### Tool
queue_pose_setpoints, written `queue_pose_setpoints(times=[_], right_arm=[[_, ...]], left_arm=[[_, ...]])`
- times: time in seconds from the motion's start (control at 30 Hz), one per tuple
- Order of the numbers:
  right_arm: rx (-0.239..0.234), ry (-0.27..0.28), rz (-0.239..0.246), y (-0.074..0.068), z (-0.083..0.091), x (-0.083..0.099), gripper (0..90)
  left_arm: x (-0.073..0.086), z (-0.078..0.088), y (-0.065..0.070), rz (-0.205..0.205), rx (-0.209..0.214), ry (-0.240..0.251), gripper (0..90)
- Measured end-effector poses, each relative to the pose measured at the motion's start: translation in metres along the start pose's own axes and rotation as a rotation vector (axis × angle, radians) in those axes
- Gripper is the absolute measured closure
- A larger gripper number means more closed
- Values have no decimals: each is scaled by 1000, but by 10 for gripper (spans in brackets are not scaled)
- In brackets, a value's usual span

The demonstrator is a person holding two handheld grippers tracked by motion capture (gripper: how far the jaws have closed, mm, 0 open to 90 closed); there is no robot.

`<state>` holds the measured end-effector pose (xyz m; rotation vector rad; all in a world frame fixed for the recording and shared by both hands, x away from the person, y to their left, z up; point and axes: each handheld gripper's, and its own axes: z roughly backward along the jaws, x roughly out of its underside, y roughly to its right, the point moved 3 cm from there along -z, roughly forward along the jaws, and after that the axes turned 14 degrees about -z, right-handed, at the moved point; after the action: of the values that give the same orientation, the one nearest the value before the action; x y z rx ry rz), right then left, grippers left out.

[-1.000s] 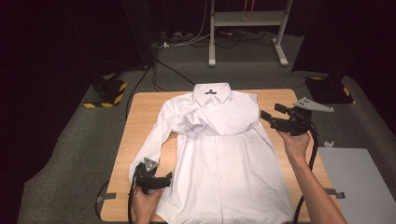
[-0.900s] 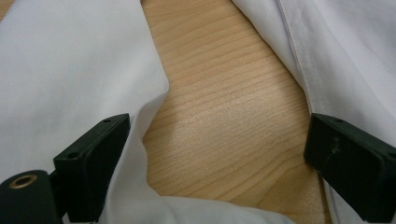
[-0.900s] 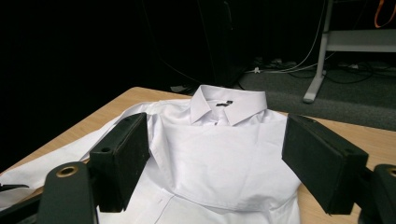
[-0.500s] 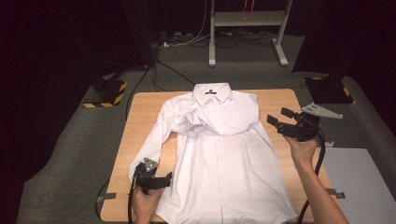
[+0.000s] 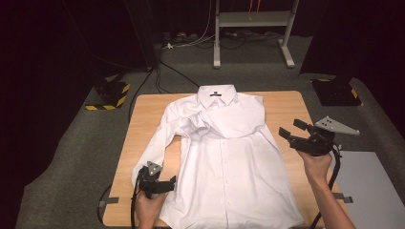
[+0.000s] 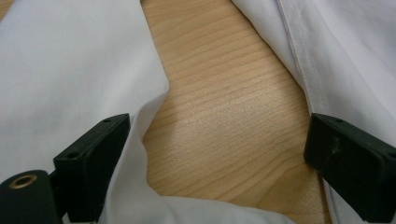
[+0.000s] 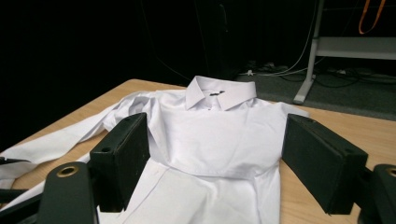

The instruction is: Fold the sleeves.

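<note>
A white shirt [image 5: 229, 167] is laid flat on the wooden surface [image 5: 143, 124], with a gripper held at each side of it.

The shirt is spread face up with its collar [image 5: 217, 95] at the far edge, and one sleeve [image 5: 224, 125] is folded across the chest. The left gripper [image 5: 165, 183] is held low at the near left corner, beside the cuff of the other sleeve [image 5: 160, 143]; its jaws are seen wide apart, with bare wood and white cloth edges between them and nothing clamped. The right gripper [image 5: 292, 130] is held above the surface at the shirt's right edge, pointed toward the shirt; its jaws are spread wide and nothing is held in them.
</note>
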<state>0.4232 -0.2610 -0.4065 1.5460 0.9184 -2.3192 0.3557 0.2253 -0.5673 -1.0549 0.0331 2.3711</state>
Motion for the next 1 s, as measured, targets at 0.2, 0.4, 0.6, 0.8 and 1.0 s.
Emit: queue_pose_setpoints(times=[0.2, 0.4, 0.6, 0.8, 1.0], right_arm=[[9, 7, -19, 7, 10, 12, 233], [17, 10, -24, 10, 17, 19, 232], [33, 5, -20, 13, 22, 29, 232], [42, -4, -39, 19, 24, 42, 232], [61, -19, -43, 22, 24, 54, 232]], left_arm=[[0, 0, 0, 0, 0, 0, 83], [0, 0, 0, 0, 0, 0, 84], [0, 0, 0, 1, 1, 0, 84], [0, 0, 0, 1, 1, 0, 84], [0, 0, 0, 3, 2, 1, 84]])
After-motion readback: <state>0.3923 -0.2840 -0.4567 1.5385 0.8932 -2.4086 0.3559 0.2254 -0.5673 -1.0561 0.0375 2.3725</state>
